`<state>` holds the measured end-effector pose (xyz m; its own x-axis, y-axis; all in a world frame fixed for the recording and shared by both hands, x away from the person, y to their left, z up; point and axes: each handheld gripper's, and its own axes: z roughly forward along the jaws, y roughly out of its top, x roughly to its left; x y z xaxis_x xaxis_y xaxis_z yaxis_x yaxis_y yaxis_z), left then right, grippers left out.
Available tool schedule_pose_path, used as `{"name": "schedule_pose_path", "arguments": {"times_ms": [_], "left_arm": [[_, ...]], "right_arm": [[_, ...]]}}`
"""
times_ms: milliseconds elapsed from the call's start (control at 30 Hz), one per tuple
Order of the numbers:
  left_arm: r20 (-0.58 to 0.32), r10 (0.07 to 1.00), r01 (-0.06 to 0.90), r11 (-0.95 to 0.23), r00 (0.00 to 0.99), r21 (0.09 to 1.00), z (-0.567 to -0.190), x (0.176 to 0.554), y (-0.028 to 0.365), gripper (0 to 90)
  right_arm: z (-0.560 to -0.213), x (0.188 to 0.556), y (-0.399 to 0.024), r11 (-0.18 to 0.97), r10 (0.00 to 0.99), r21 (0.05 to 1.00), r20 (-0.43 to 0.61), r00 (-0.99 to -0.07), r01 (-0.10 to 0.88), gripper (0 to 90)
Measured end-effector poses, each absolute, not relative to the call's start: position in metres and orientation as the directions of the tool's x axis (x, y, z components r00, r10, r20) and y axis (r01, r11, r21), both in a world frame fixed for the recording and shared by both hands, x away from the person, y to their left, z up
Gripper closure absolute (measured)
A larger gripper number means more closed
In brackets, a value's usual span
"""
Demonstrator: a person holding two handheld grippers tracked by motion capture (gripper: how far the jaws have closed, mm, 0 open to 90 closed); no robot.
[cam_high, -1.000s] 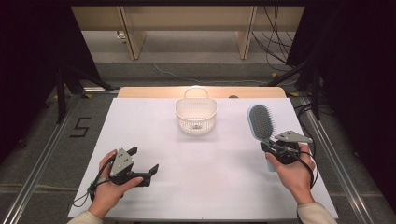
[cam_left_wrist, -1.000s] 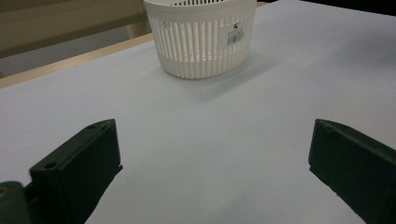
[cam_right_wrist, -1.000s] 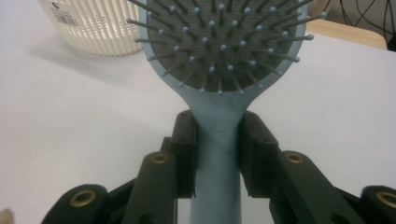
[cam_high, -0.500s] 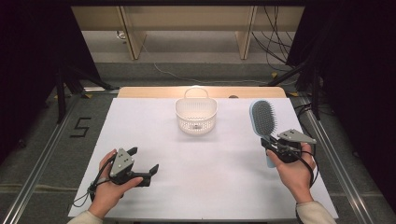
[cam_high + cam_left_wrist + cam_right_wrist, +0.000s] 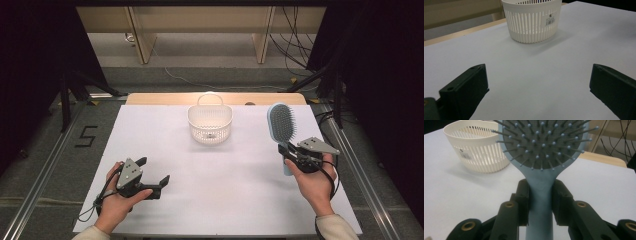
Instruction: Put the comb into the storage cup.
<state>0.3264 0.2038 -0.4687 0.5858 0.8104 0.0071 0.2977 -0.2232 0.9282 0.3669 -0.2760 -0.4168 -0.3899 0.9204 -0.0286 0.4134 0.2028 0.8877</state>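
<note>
**Items on the white surface, largest first**

1. Surface [image 5: 220, 200]: flat white rectangular sheet over a pale wooden board whose far edge shows at 12 o'clock. Carries the basket; both hands rest over its near corners.

2. White slatted plastic basket [image 5: 210, 124]: rounded tub with vertical slots, a small loop handle on its far rim and a barcode sticker on its wall. Stands upright at 12 o'clock of the surface's centre, apart from both grippers. Seen ahead in the left gripper view [image 5: 532, 20] and at 10 o'clock in the right gripper view [image 5: 475, 148].

3. Light blue plastic paddle hairbrush [image 5: 281, 125]: oval grey cushion with ball-tipped bristles, head pointing toward 12 o'clock, at 3 o'clock of the basket and well apart from it. Handle clamped between black jaws, bristles facing the camera in the right gripper view [image 5: 541, 185].

4. Right gripper [image 5: 289, 150]: at 4 o'clock of the surface, jaws closed tight on the hairbrush handle.

5. Left gripper [image 5: 152, 171]: at 8 o'clock of the surface, jaws spread wide, nothing between them.
</note>
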Motion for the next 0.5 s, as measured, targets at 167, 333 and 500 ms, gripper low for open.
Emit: {"name": "schedule_pose_path", "arguments": {"times_ms": [167, 333, 500], "left_arm": [[0.008, 0.808, 0.296, -0.225, 0.589, 0.928, -0.4688, 0.3263, 0.2034, 1.3], [0.009, 0.808, 0.295, -0.225, 0.589, 0.929, -0.4687, 0.3263, 0.2031, 1.4], [0.010, 0.809, 0.293, -0.225, 0.588, 0.929, -0.4687, 0.3264, 0.2034, 1.3]], "right_arm": [[-0.4151, 0.3675, -0.2751, 0.193, 0.920, 0.902, -0.030, -0.390, 0.386, 70.3], [-0.4143, 0.3688, -0.2742, 0.190, 0.919, 0.908, -0.030, -0.394, 0.374, 70.3], [-0.4153, 0.3707, -0.2725, 0.184, 0.919, 0.912, -0.028, -0.394, 0.365, 70.4]]}}
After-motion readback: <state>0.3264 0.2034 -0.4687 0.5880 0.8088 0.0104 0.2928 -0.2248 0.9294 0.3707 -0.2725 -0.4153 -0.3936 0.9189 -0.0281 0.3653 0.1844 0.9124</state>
